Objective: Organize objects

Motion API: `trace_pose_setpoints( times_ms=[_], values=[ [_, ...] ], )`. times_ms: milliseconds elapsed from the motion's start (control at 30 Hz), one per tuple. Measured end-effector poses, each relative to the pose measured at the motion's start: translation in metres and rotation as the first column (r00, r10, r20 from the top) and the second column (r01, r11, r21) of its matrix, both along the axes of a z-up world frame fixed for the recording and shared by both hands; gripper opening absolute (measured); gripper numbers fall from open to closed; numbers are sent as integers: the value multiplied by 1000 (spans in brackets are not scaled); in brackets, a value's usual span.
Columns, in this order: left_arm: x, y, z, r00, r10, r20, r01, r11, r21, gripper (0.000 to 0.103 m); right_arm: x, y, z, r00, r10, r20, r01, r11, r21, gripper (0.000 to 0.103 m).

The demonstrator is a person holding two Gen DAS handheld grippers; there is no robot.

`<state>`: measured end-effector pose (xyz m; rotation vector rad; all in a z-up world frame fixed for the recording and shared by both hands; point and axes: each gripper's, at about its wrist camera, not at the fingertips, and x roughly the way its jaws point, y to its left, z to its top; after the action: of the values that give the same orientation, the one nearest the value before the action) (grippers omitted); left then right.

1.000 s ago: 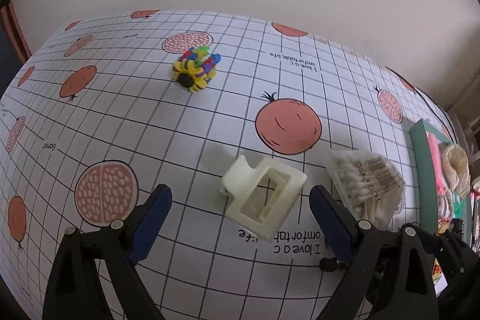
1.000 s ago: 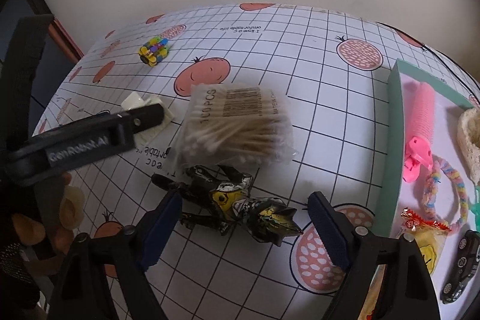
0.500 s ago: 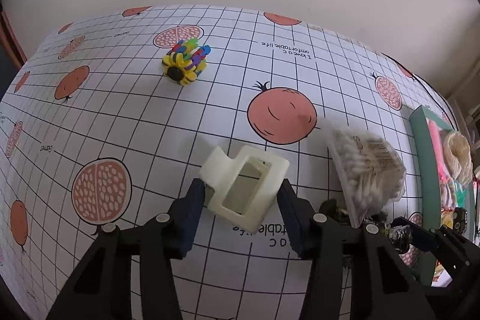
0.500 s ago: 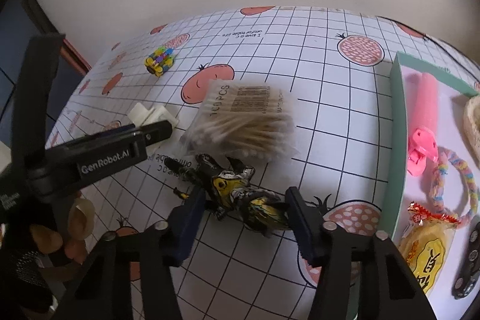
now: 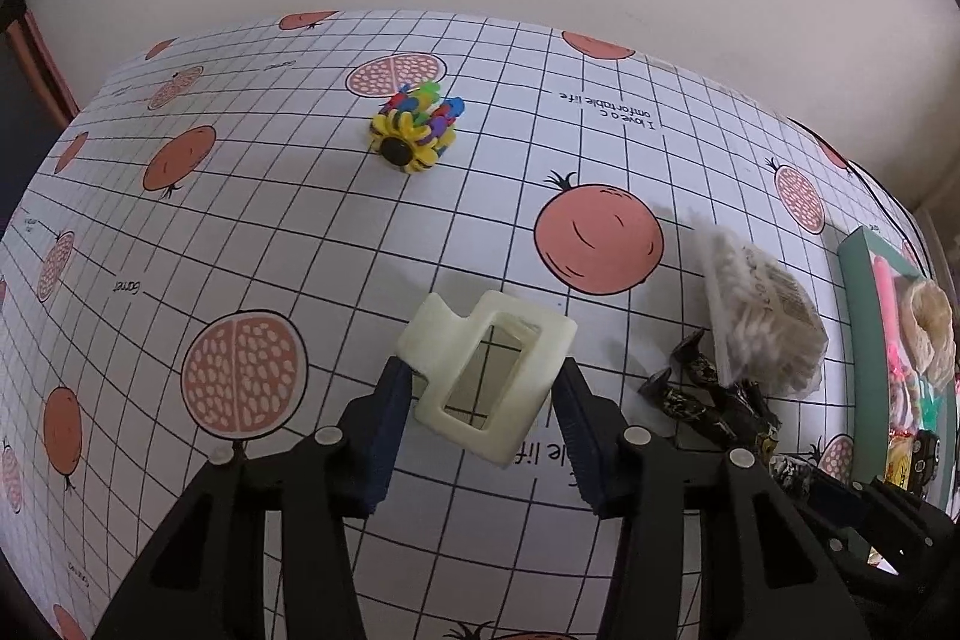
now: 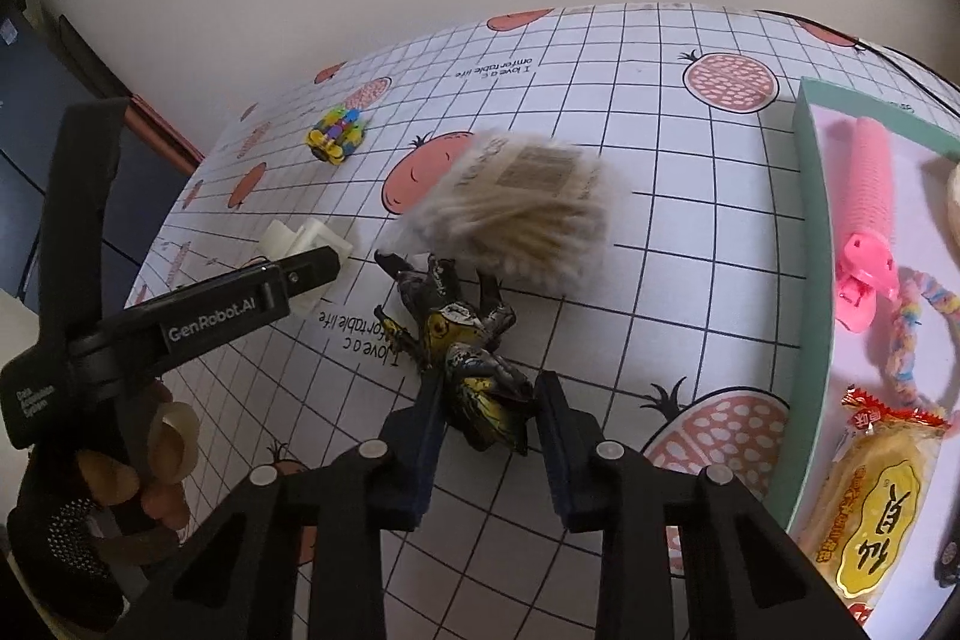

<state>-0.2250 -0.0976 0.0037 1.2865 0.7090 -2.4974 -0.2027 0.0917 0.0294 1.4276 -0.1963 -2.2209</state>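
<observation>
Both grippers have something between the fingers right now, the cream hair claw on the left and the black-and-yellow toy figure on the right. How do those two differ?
The hair claw is one plain cream colour; the toy figure is black with yellow and silver patches. The hair claw is a smooth boxy frame with an open window; the toy figure is spiky and irregular, limbs splayed. The left gripper spans the claw's width; the right gripper pinches only one end of the figure. Both lie on the gridded tablecloth.

A cream rectangular plastic hair claw [image 5: 489, 376] was gripped between the blue pads of the left gripper [image 5: 483, 415] above a pomegranate-printed grid tablecloth [image 5: 300, 244].
</observation>
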Motion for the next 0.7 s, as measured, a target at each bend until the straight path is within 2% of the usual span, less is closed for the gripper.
trace_pose_setpoints(
  times_ms=[300,700],
  values=[
    [-2,-4,3,1000,18,8,-18,1000,-4,50,0,-1,5,1000,-8,-17,7,1000,-21,32],
    [11,-15,21,997,68,-18,-69,997,-32,50,6,1,41,995,4,-100,-13,996,-92,32]
  ],
)
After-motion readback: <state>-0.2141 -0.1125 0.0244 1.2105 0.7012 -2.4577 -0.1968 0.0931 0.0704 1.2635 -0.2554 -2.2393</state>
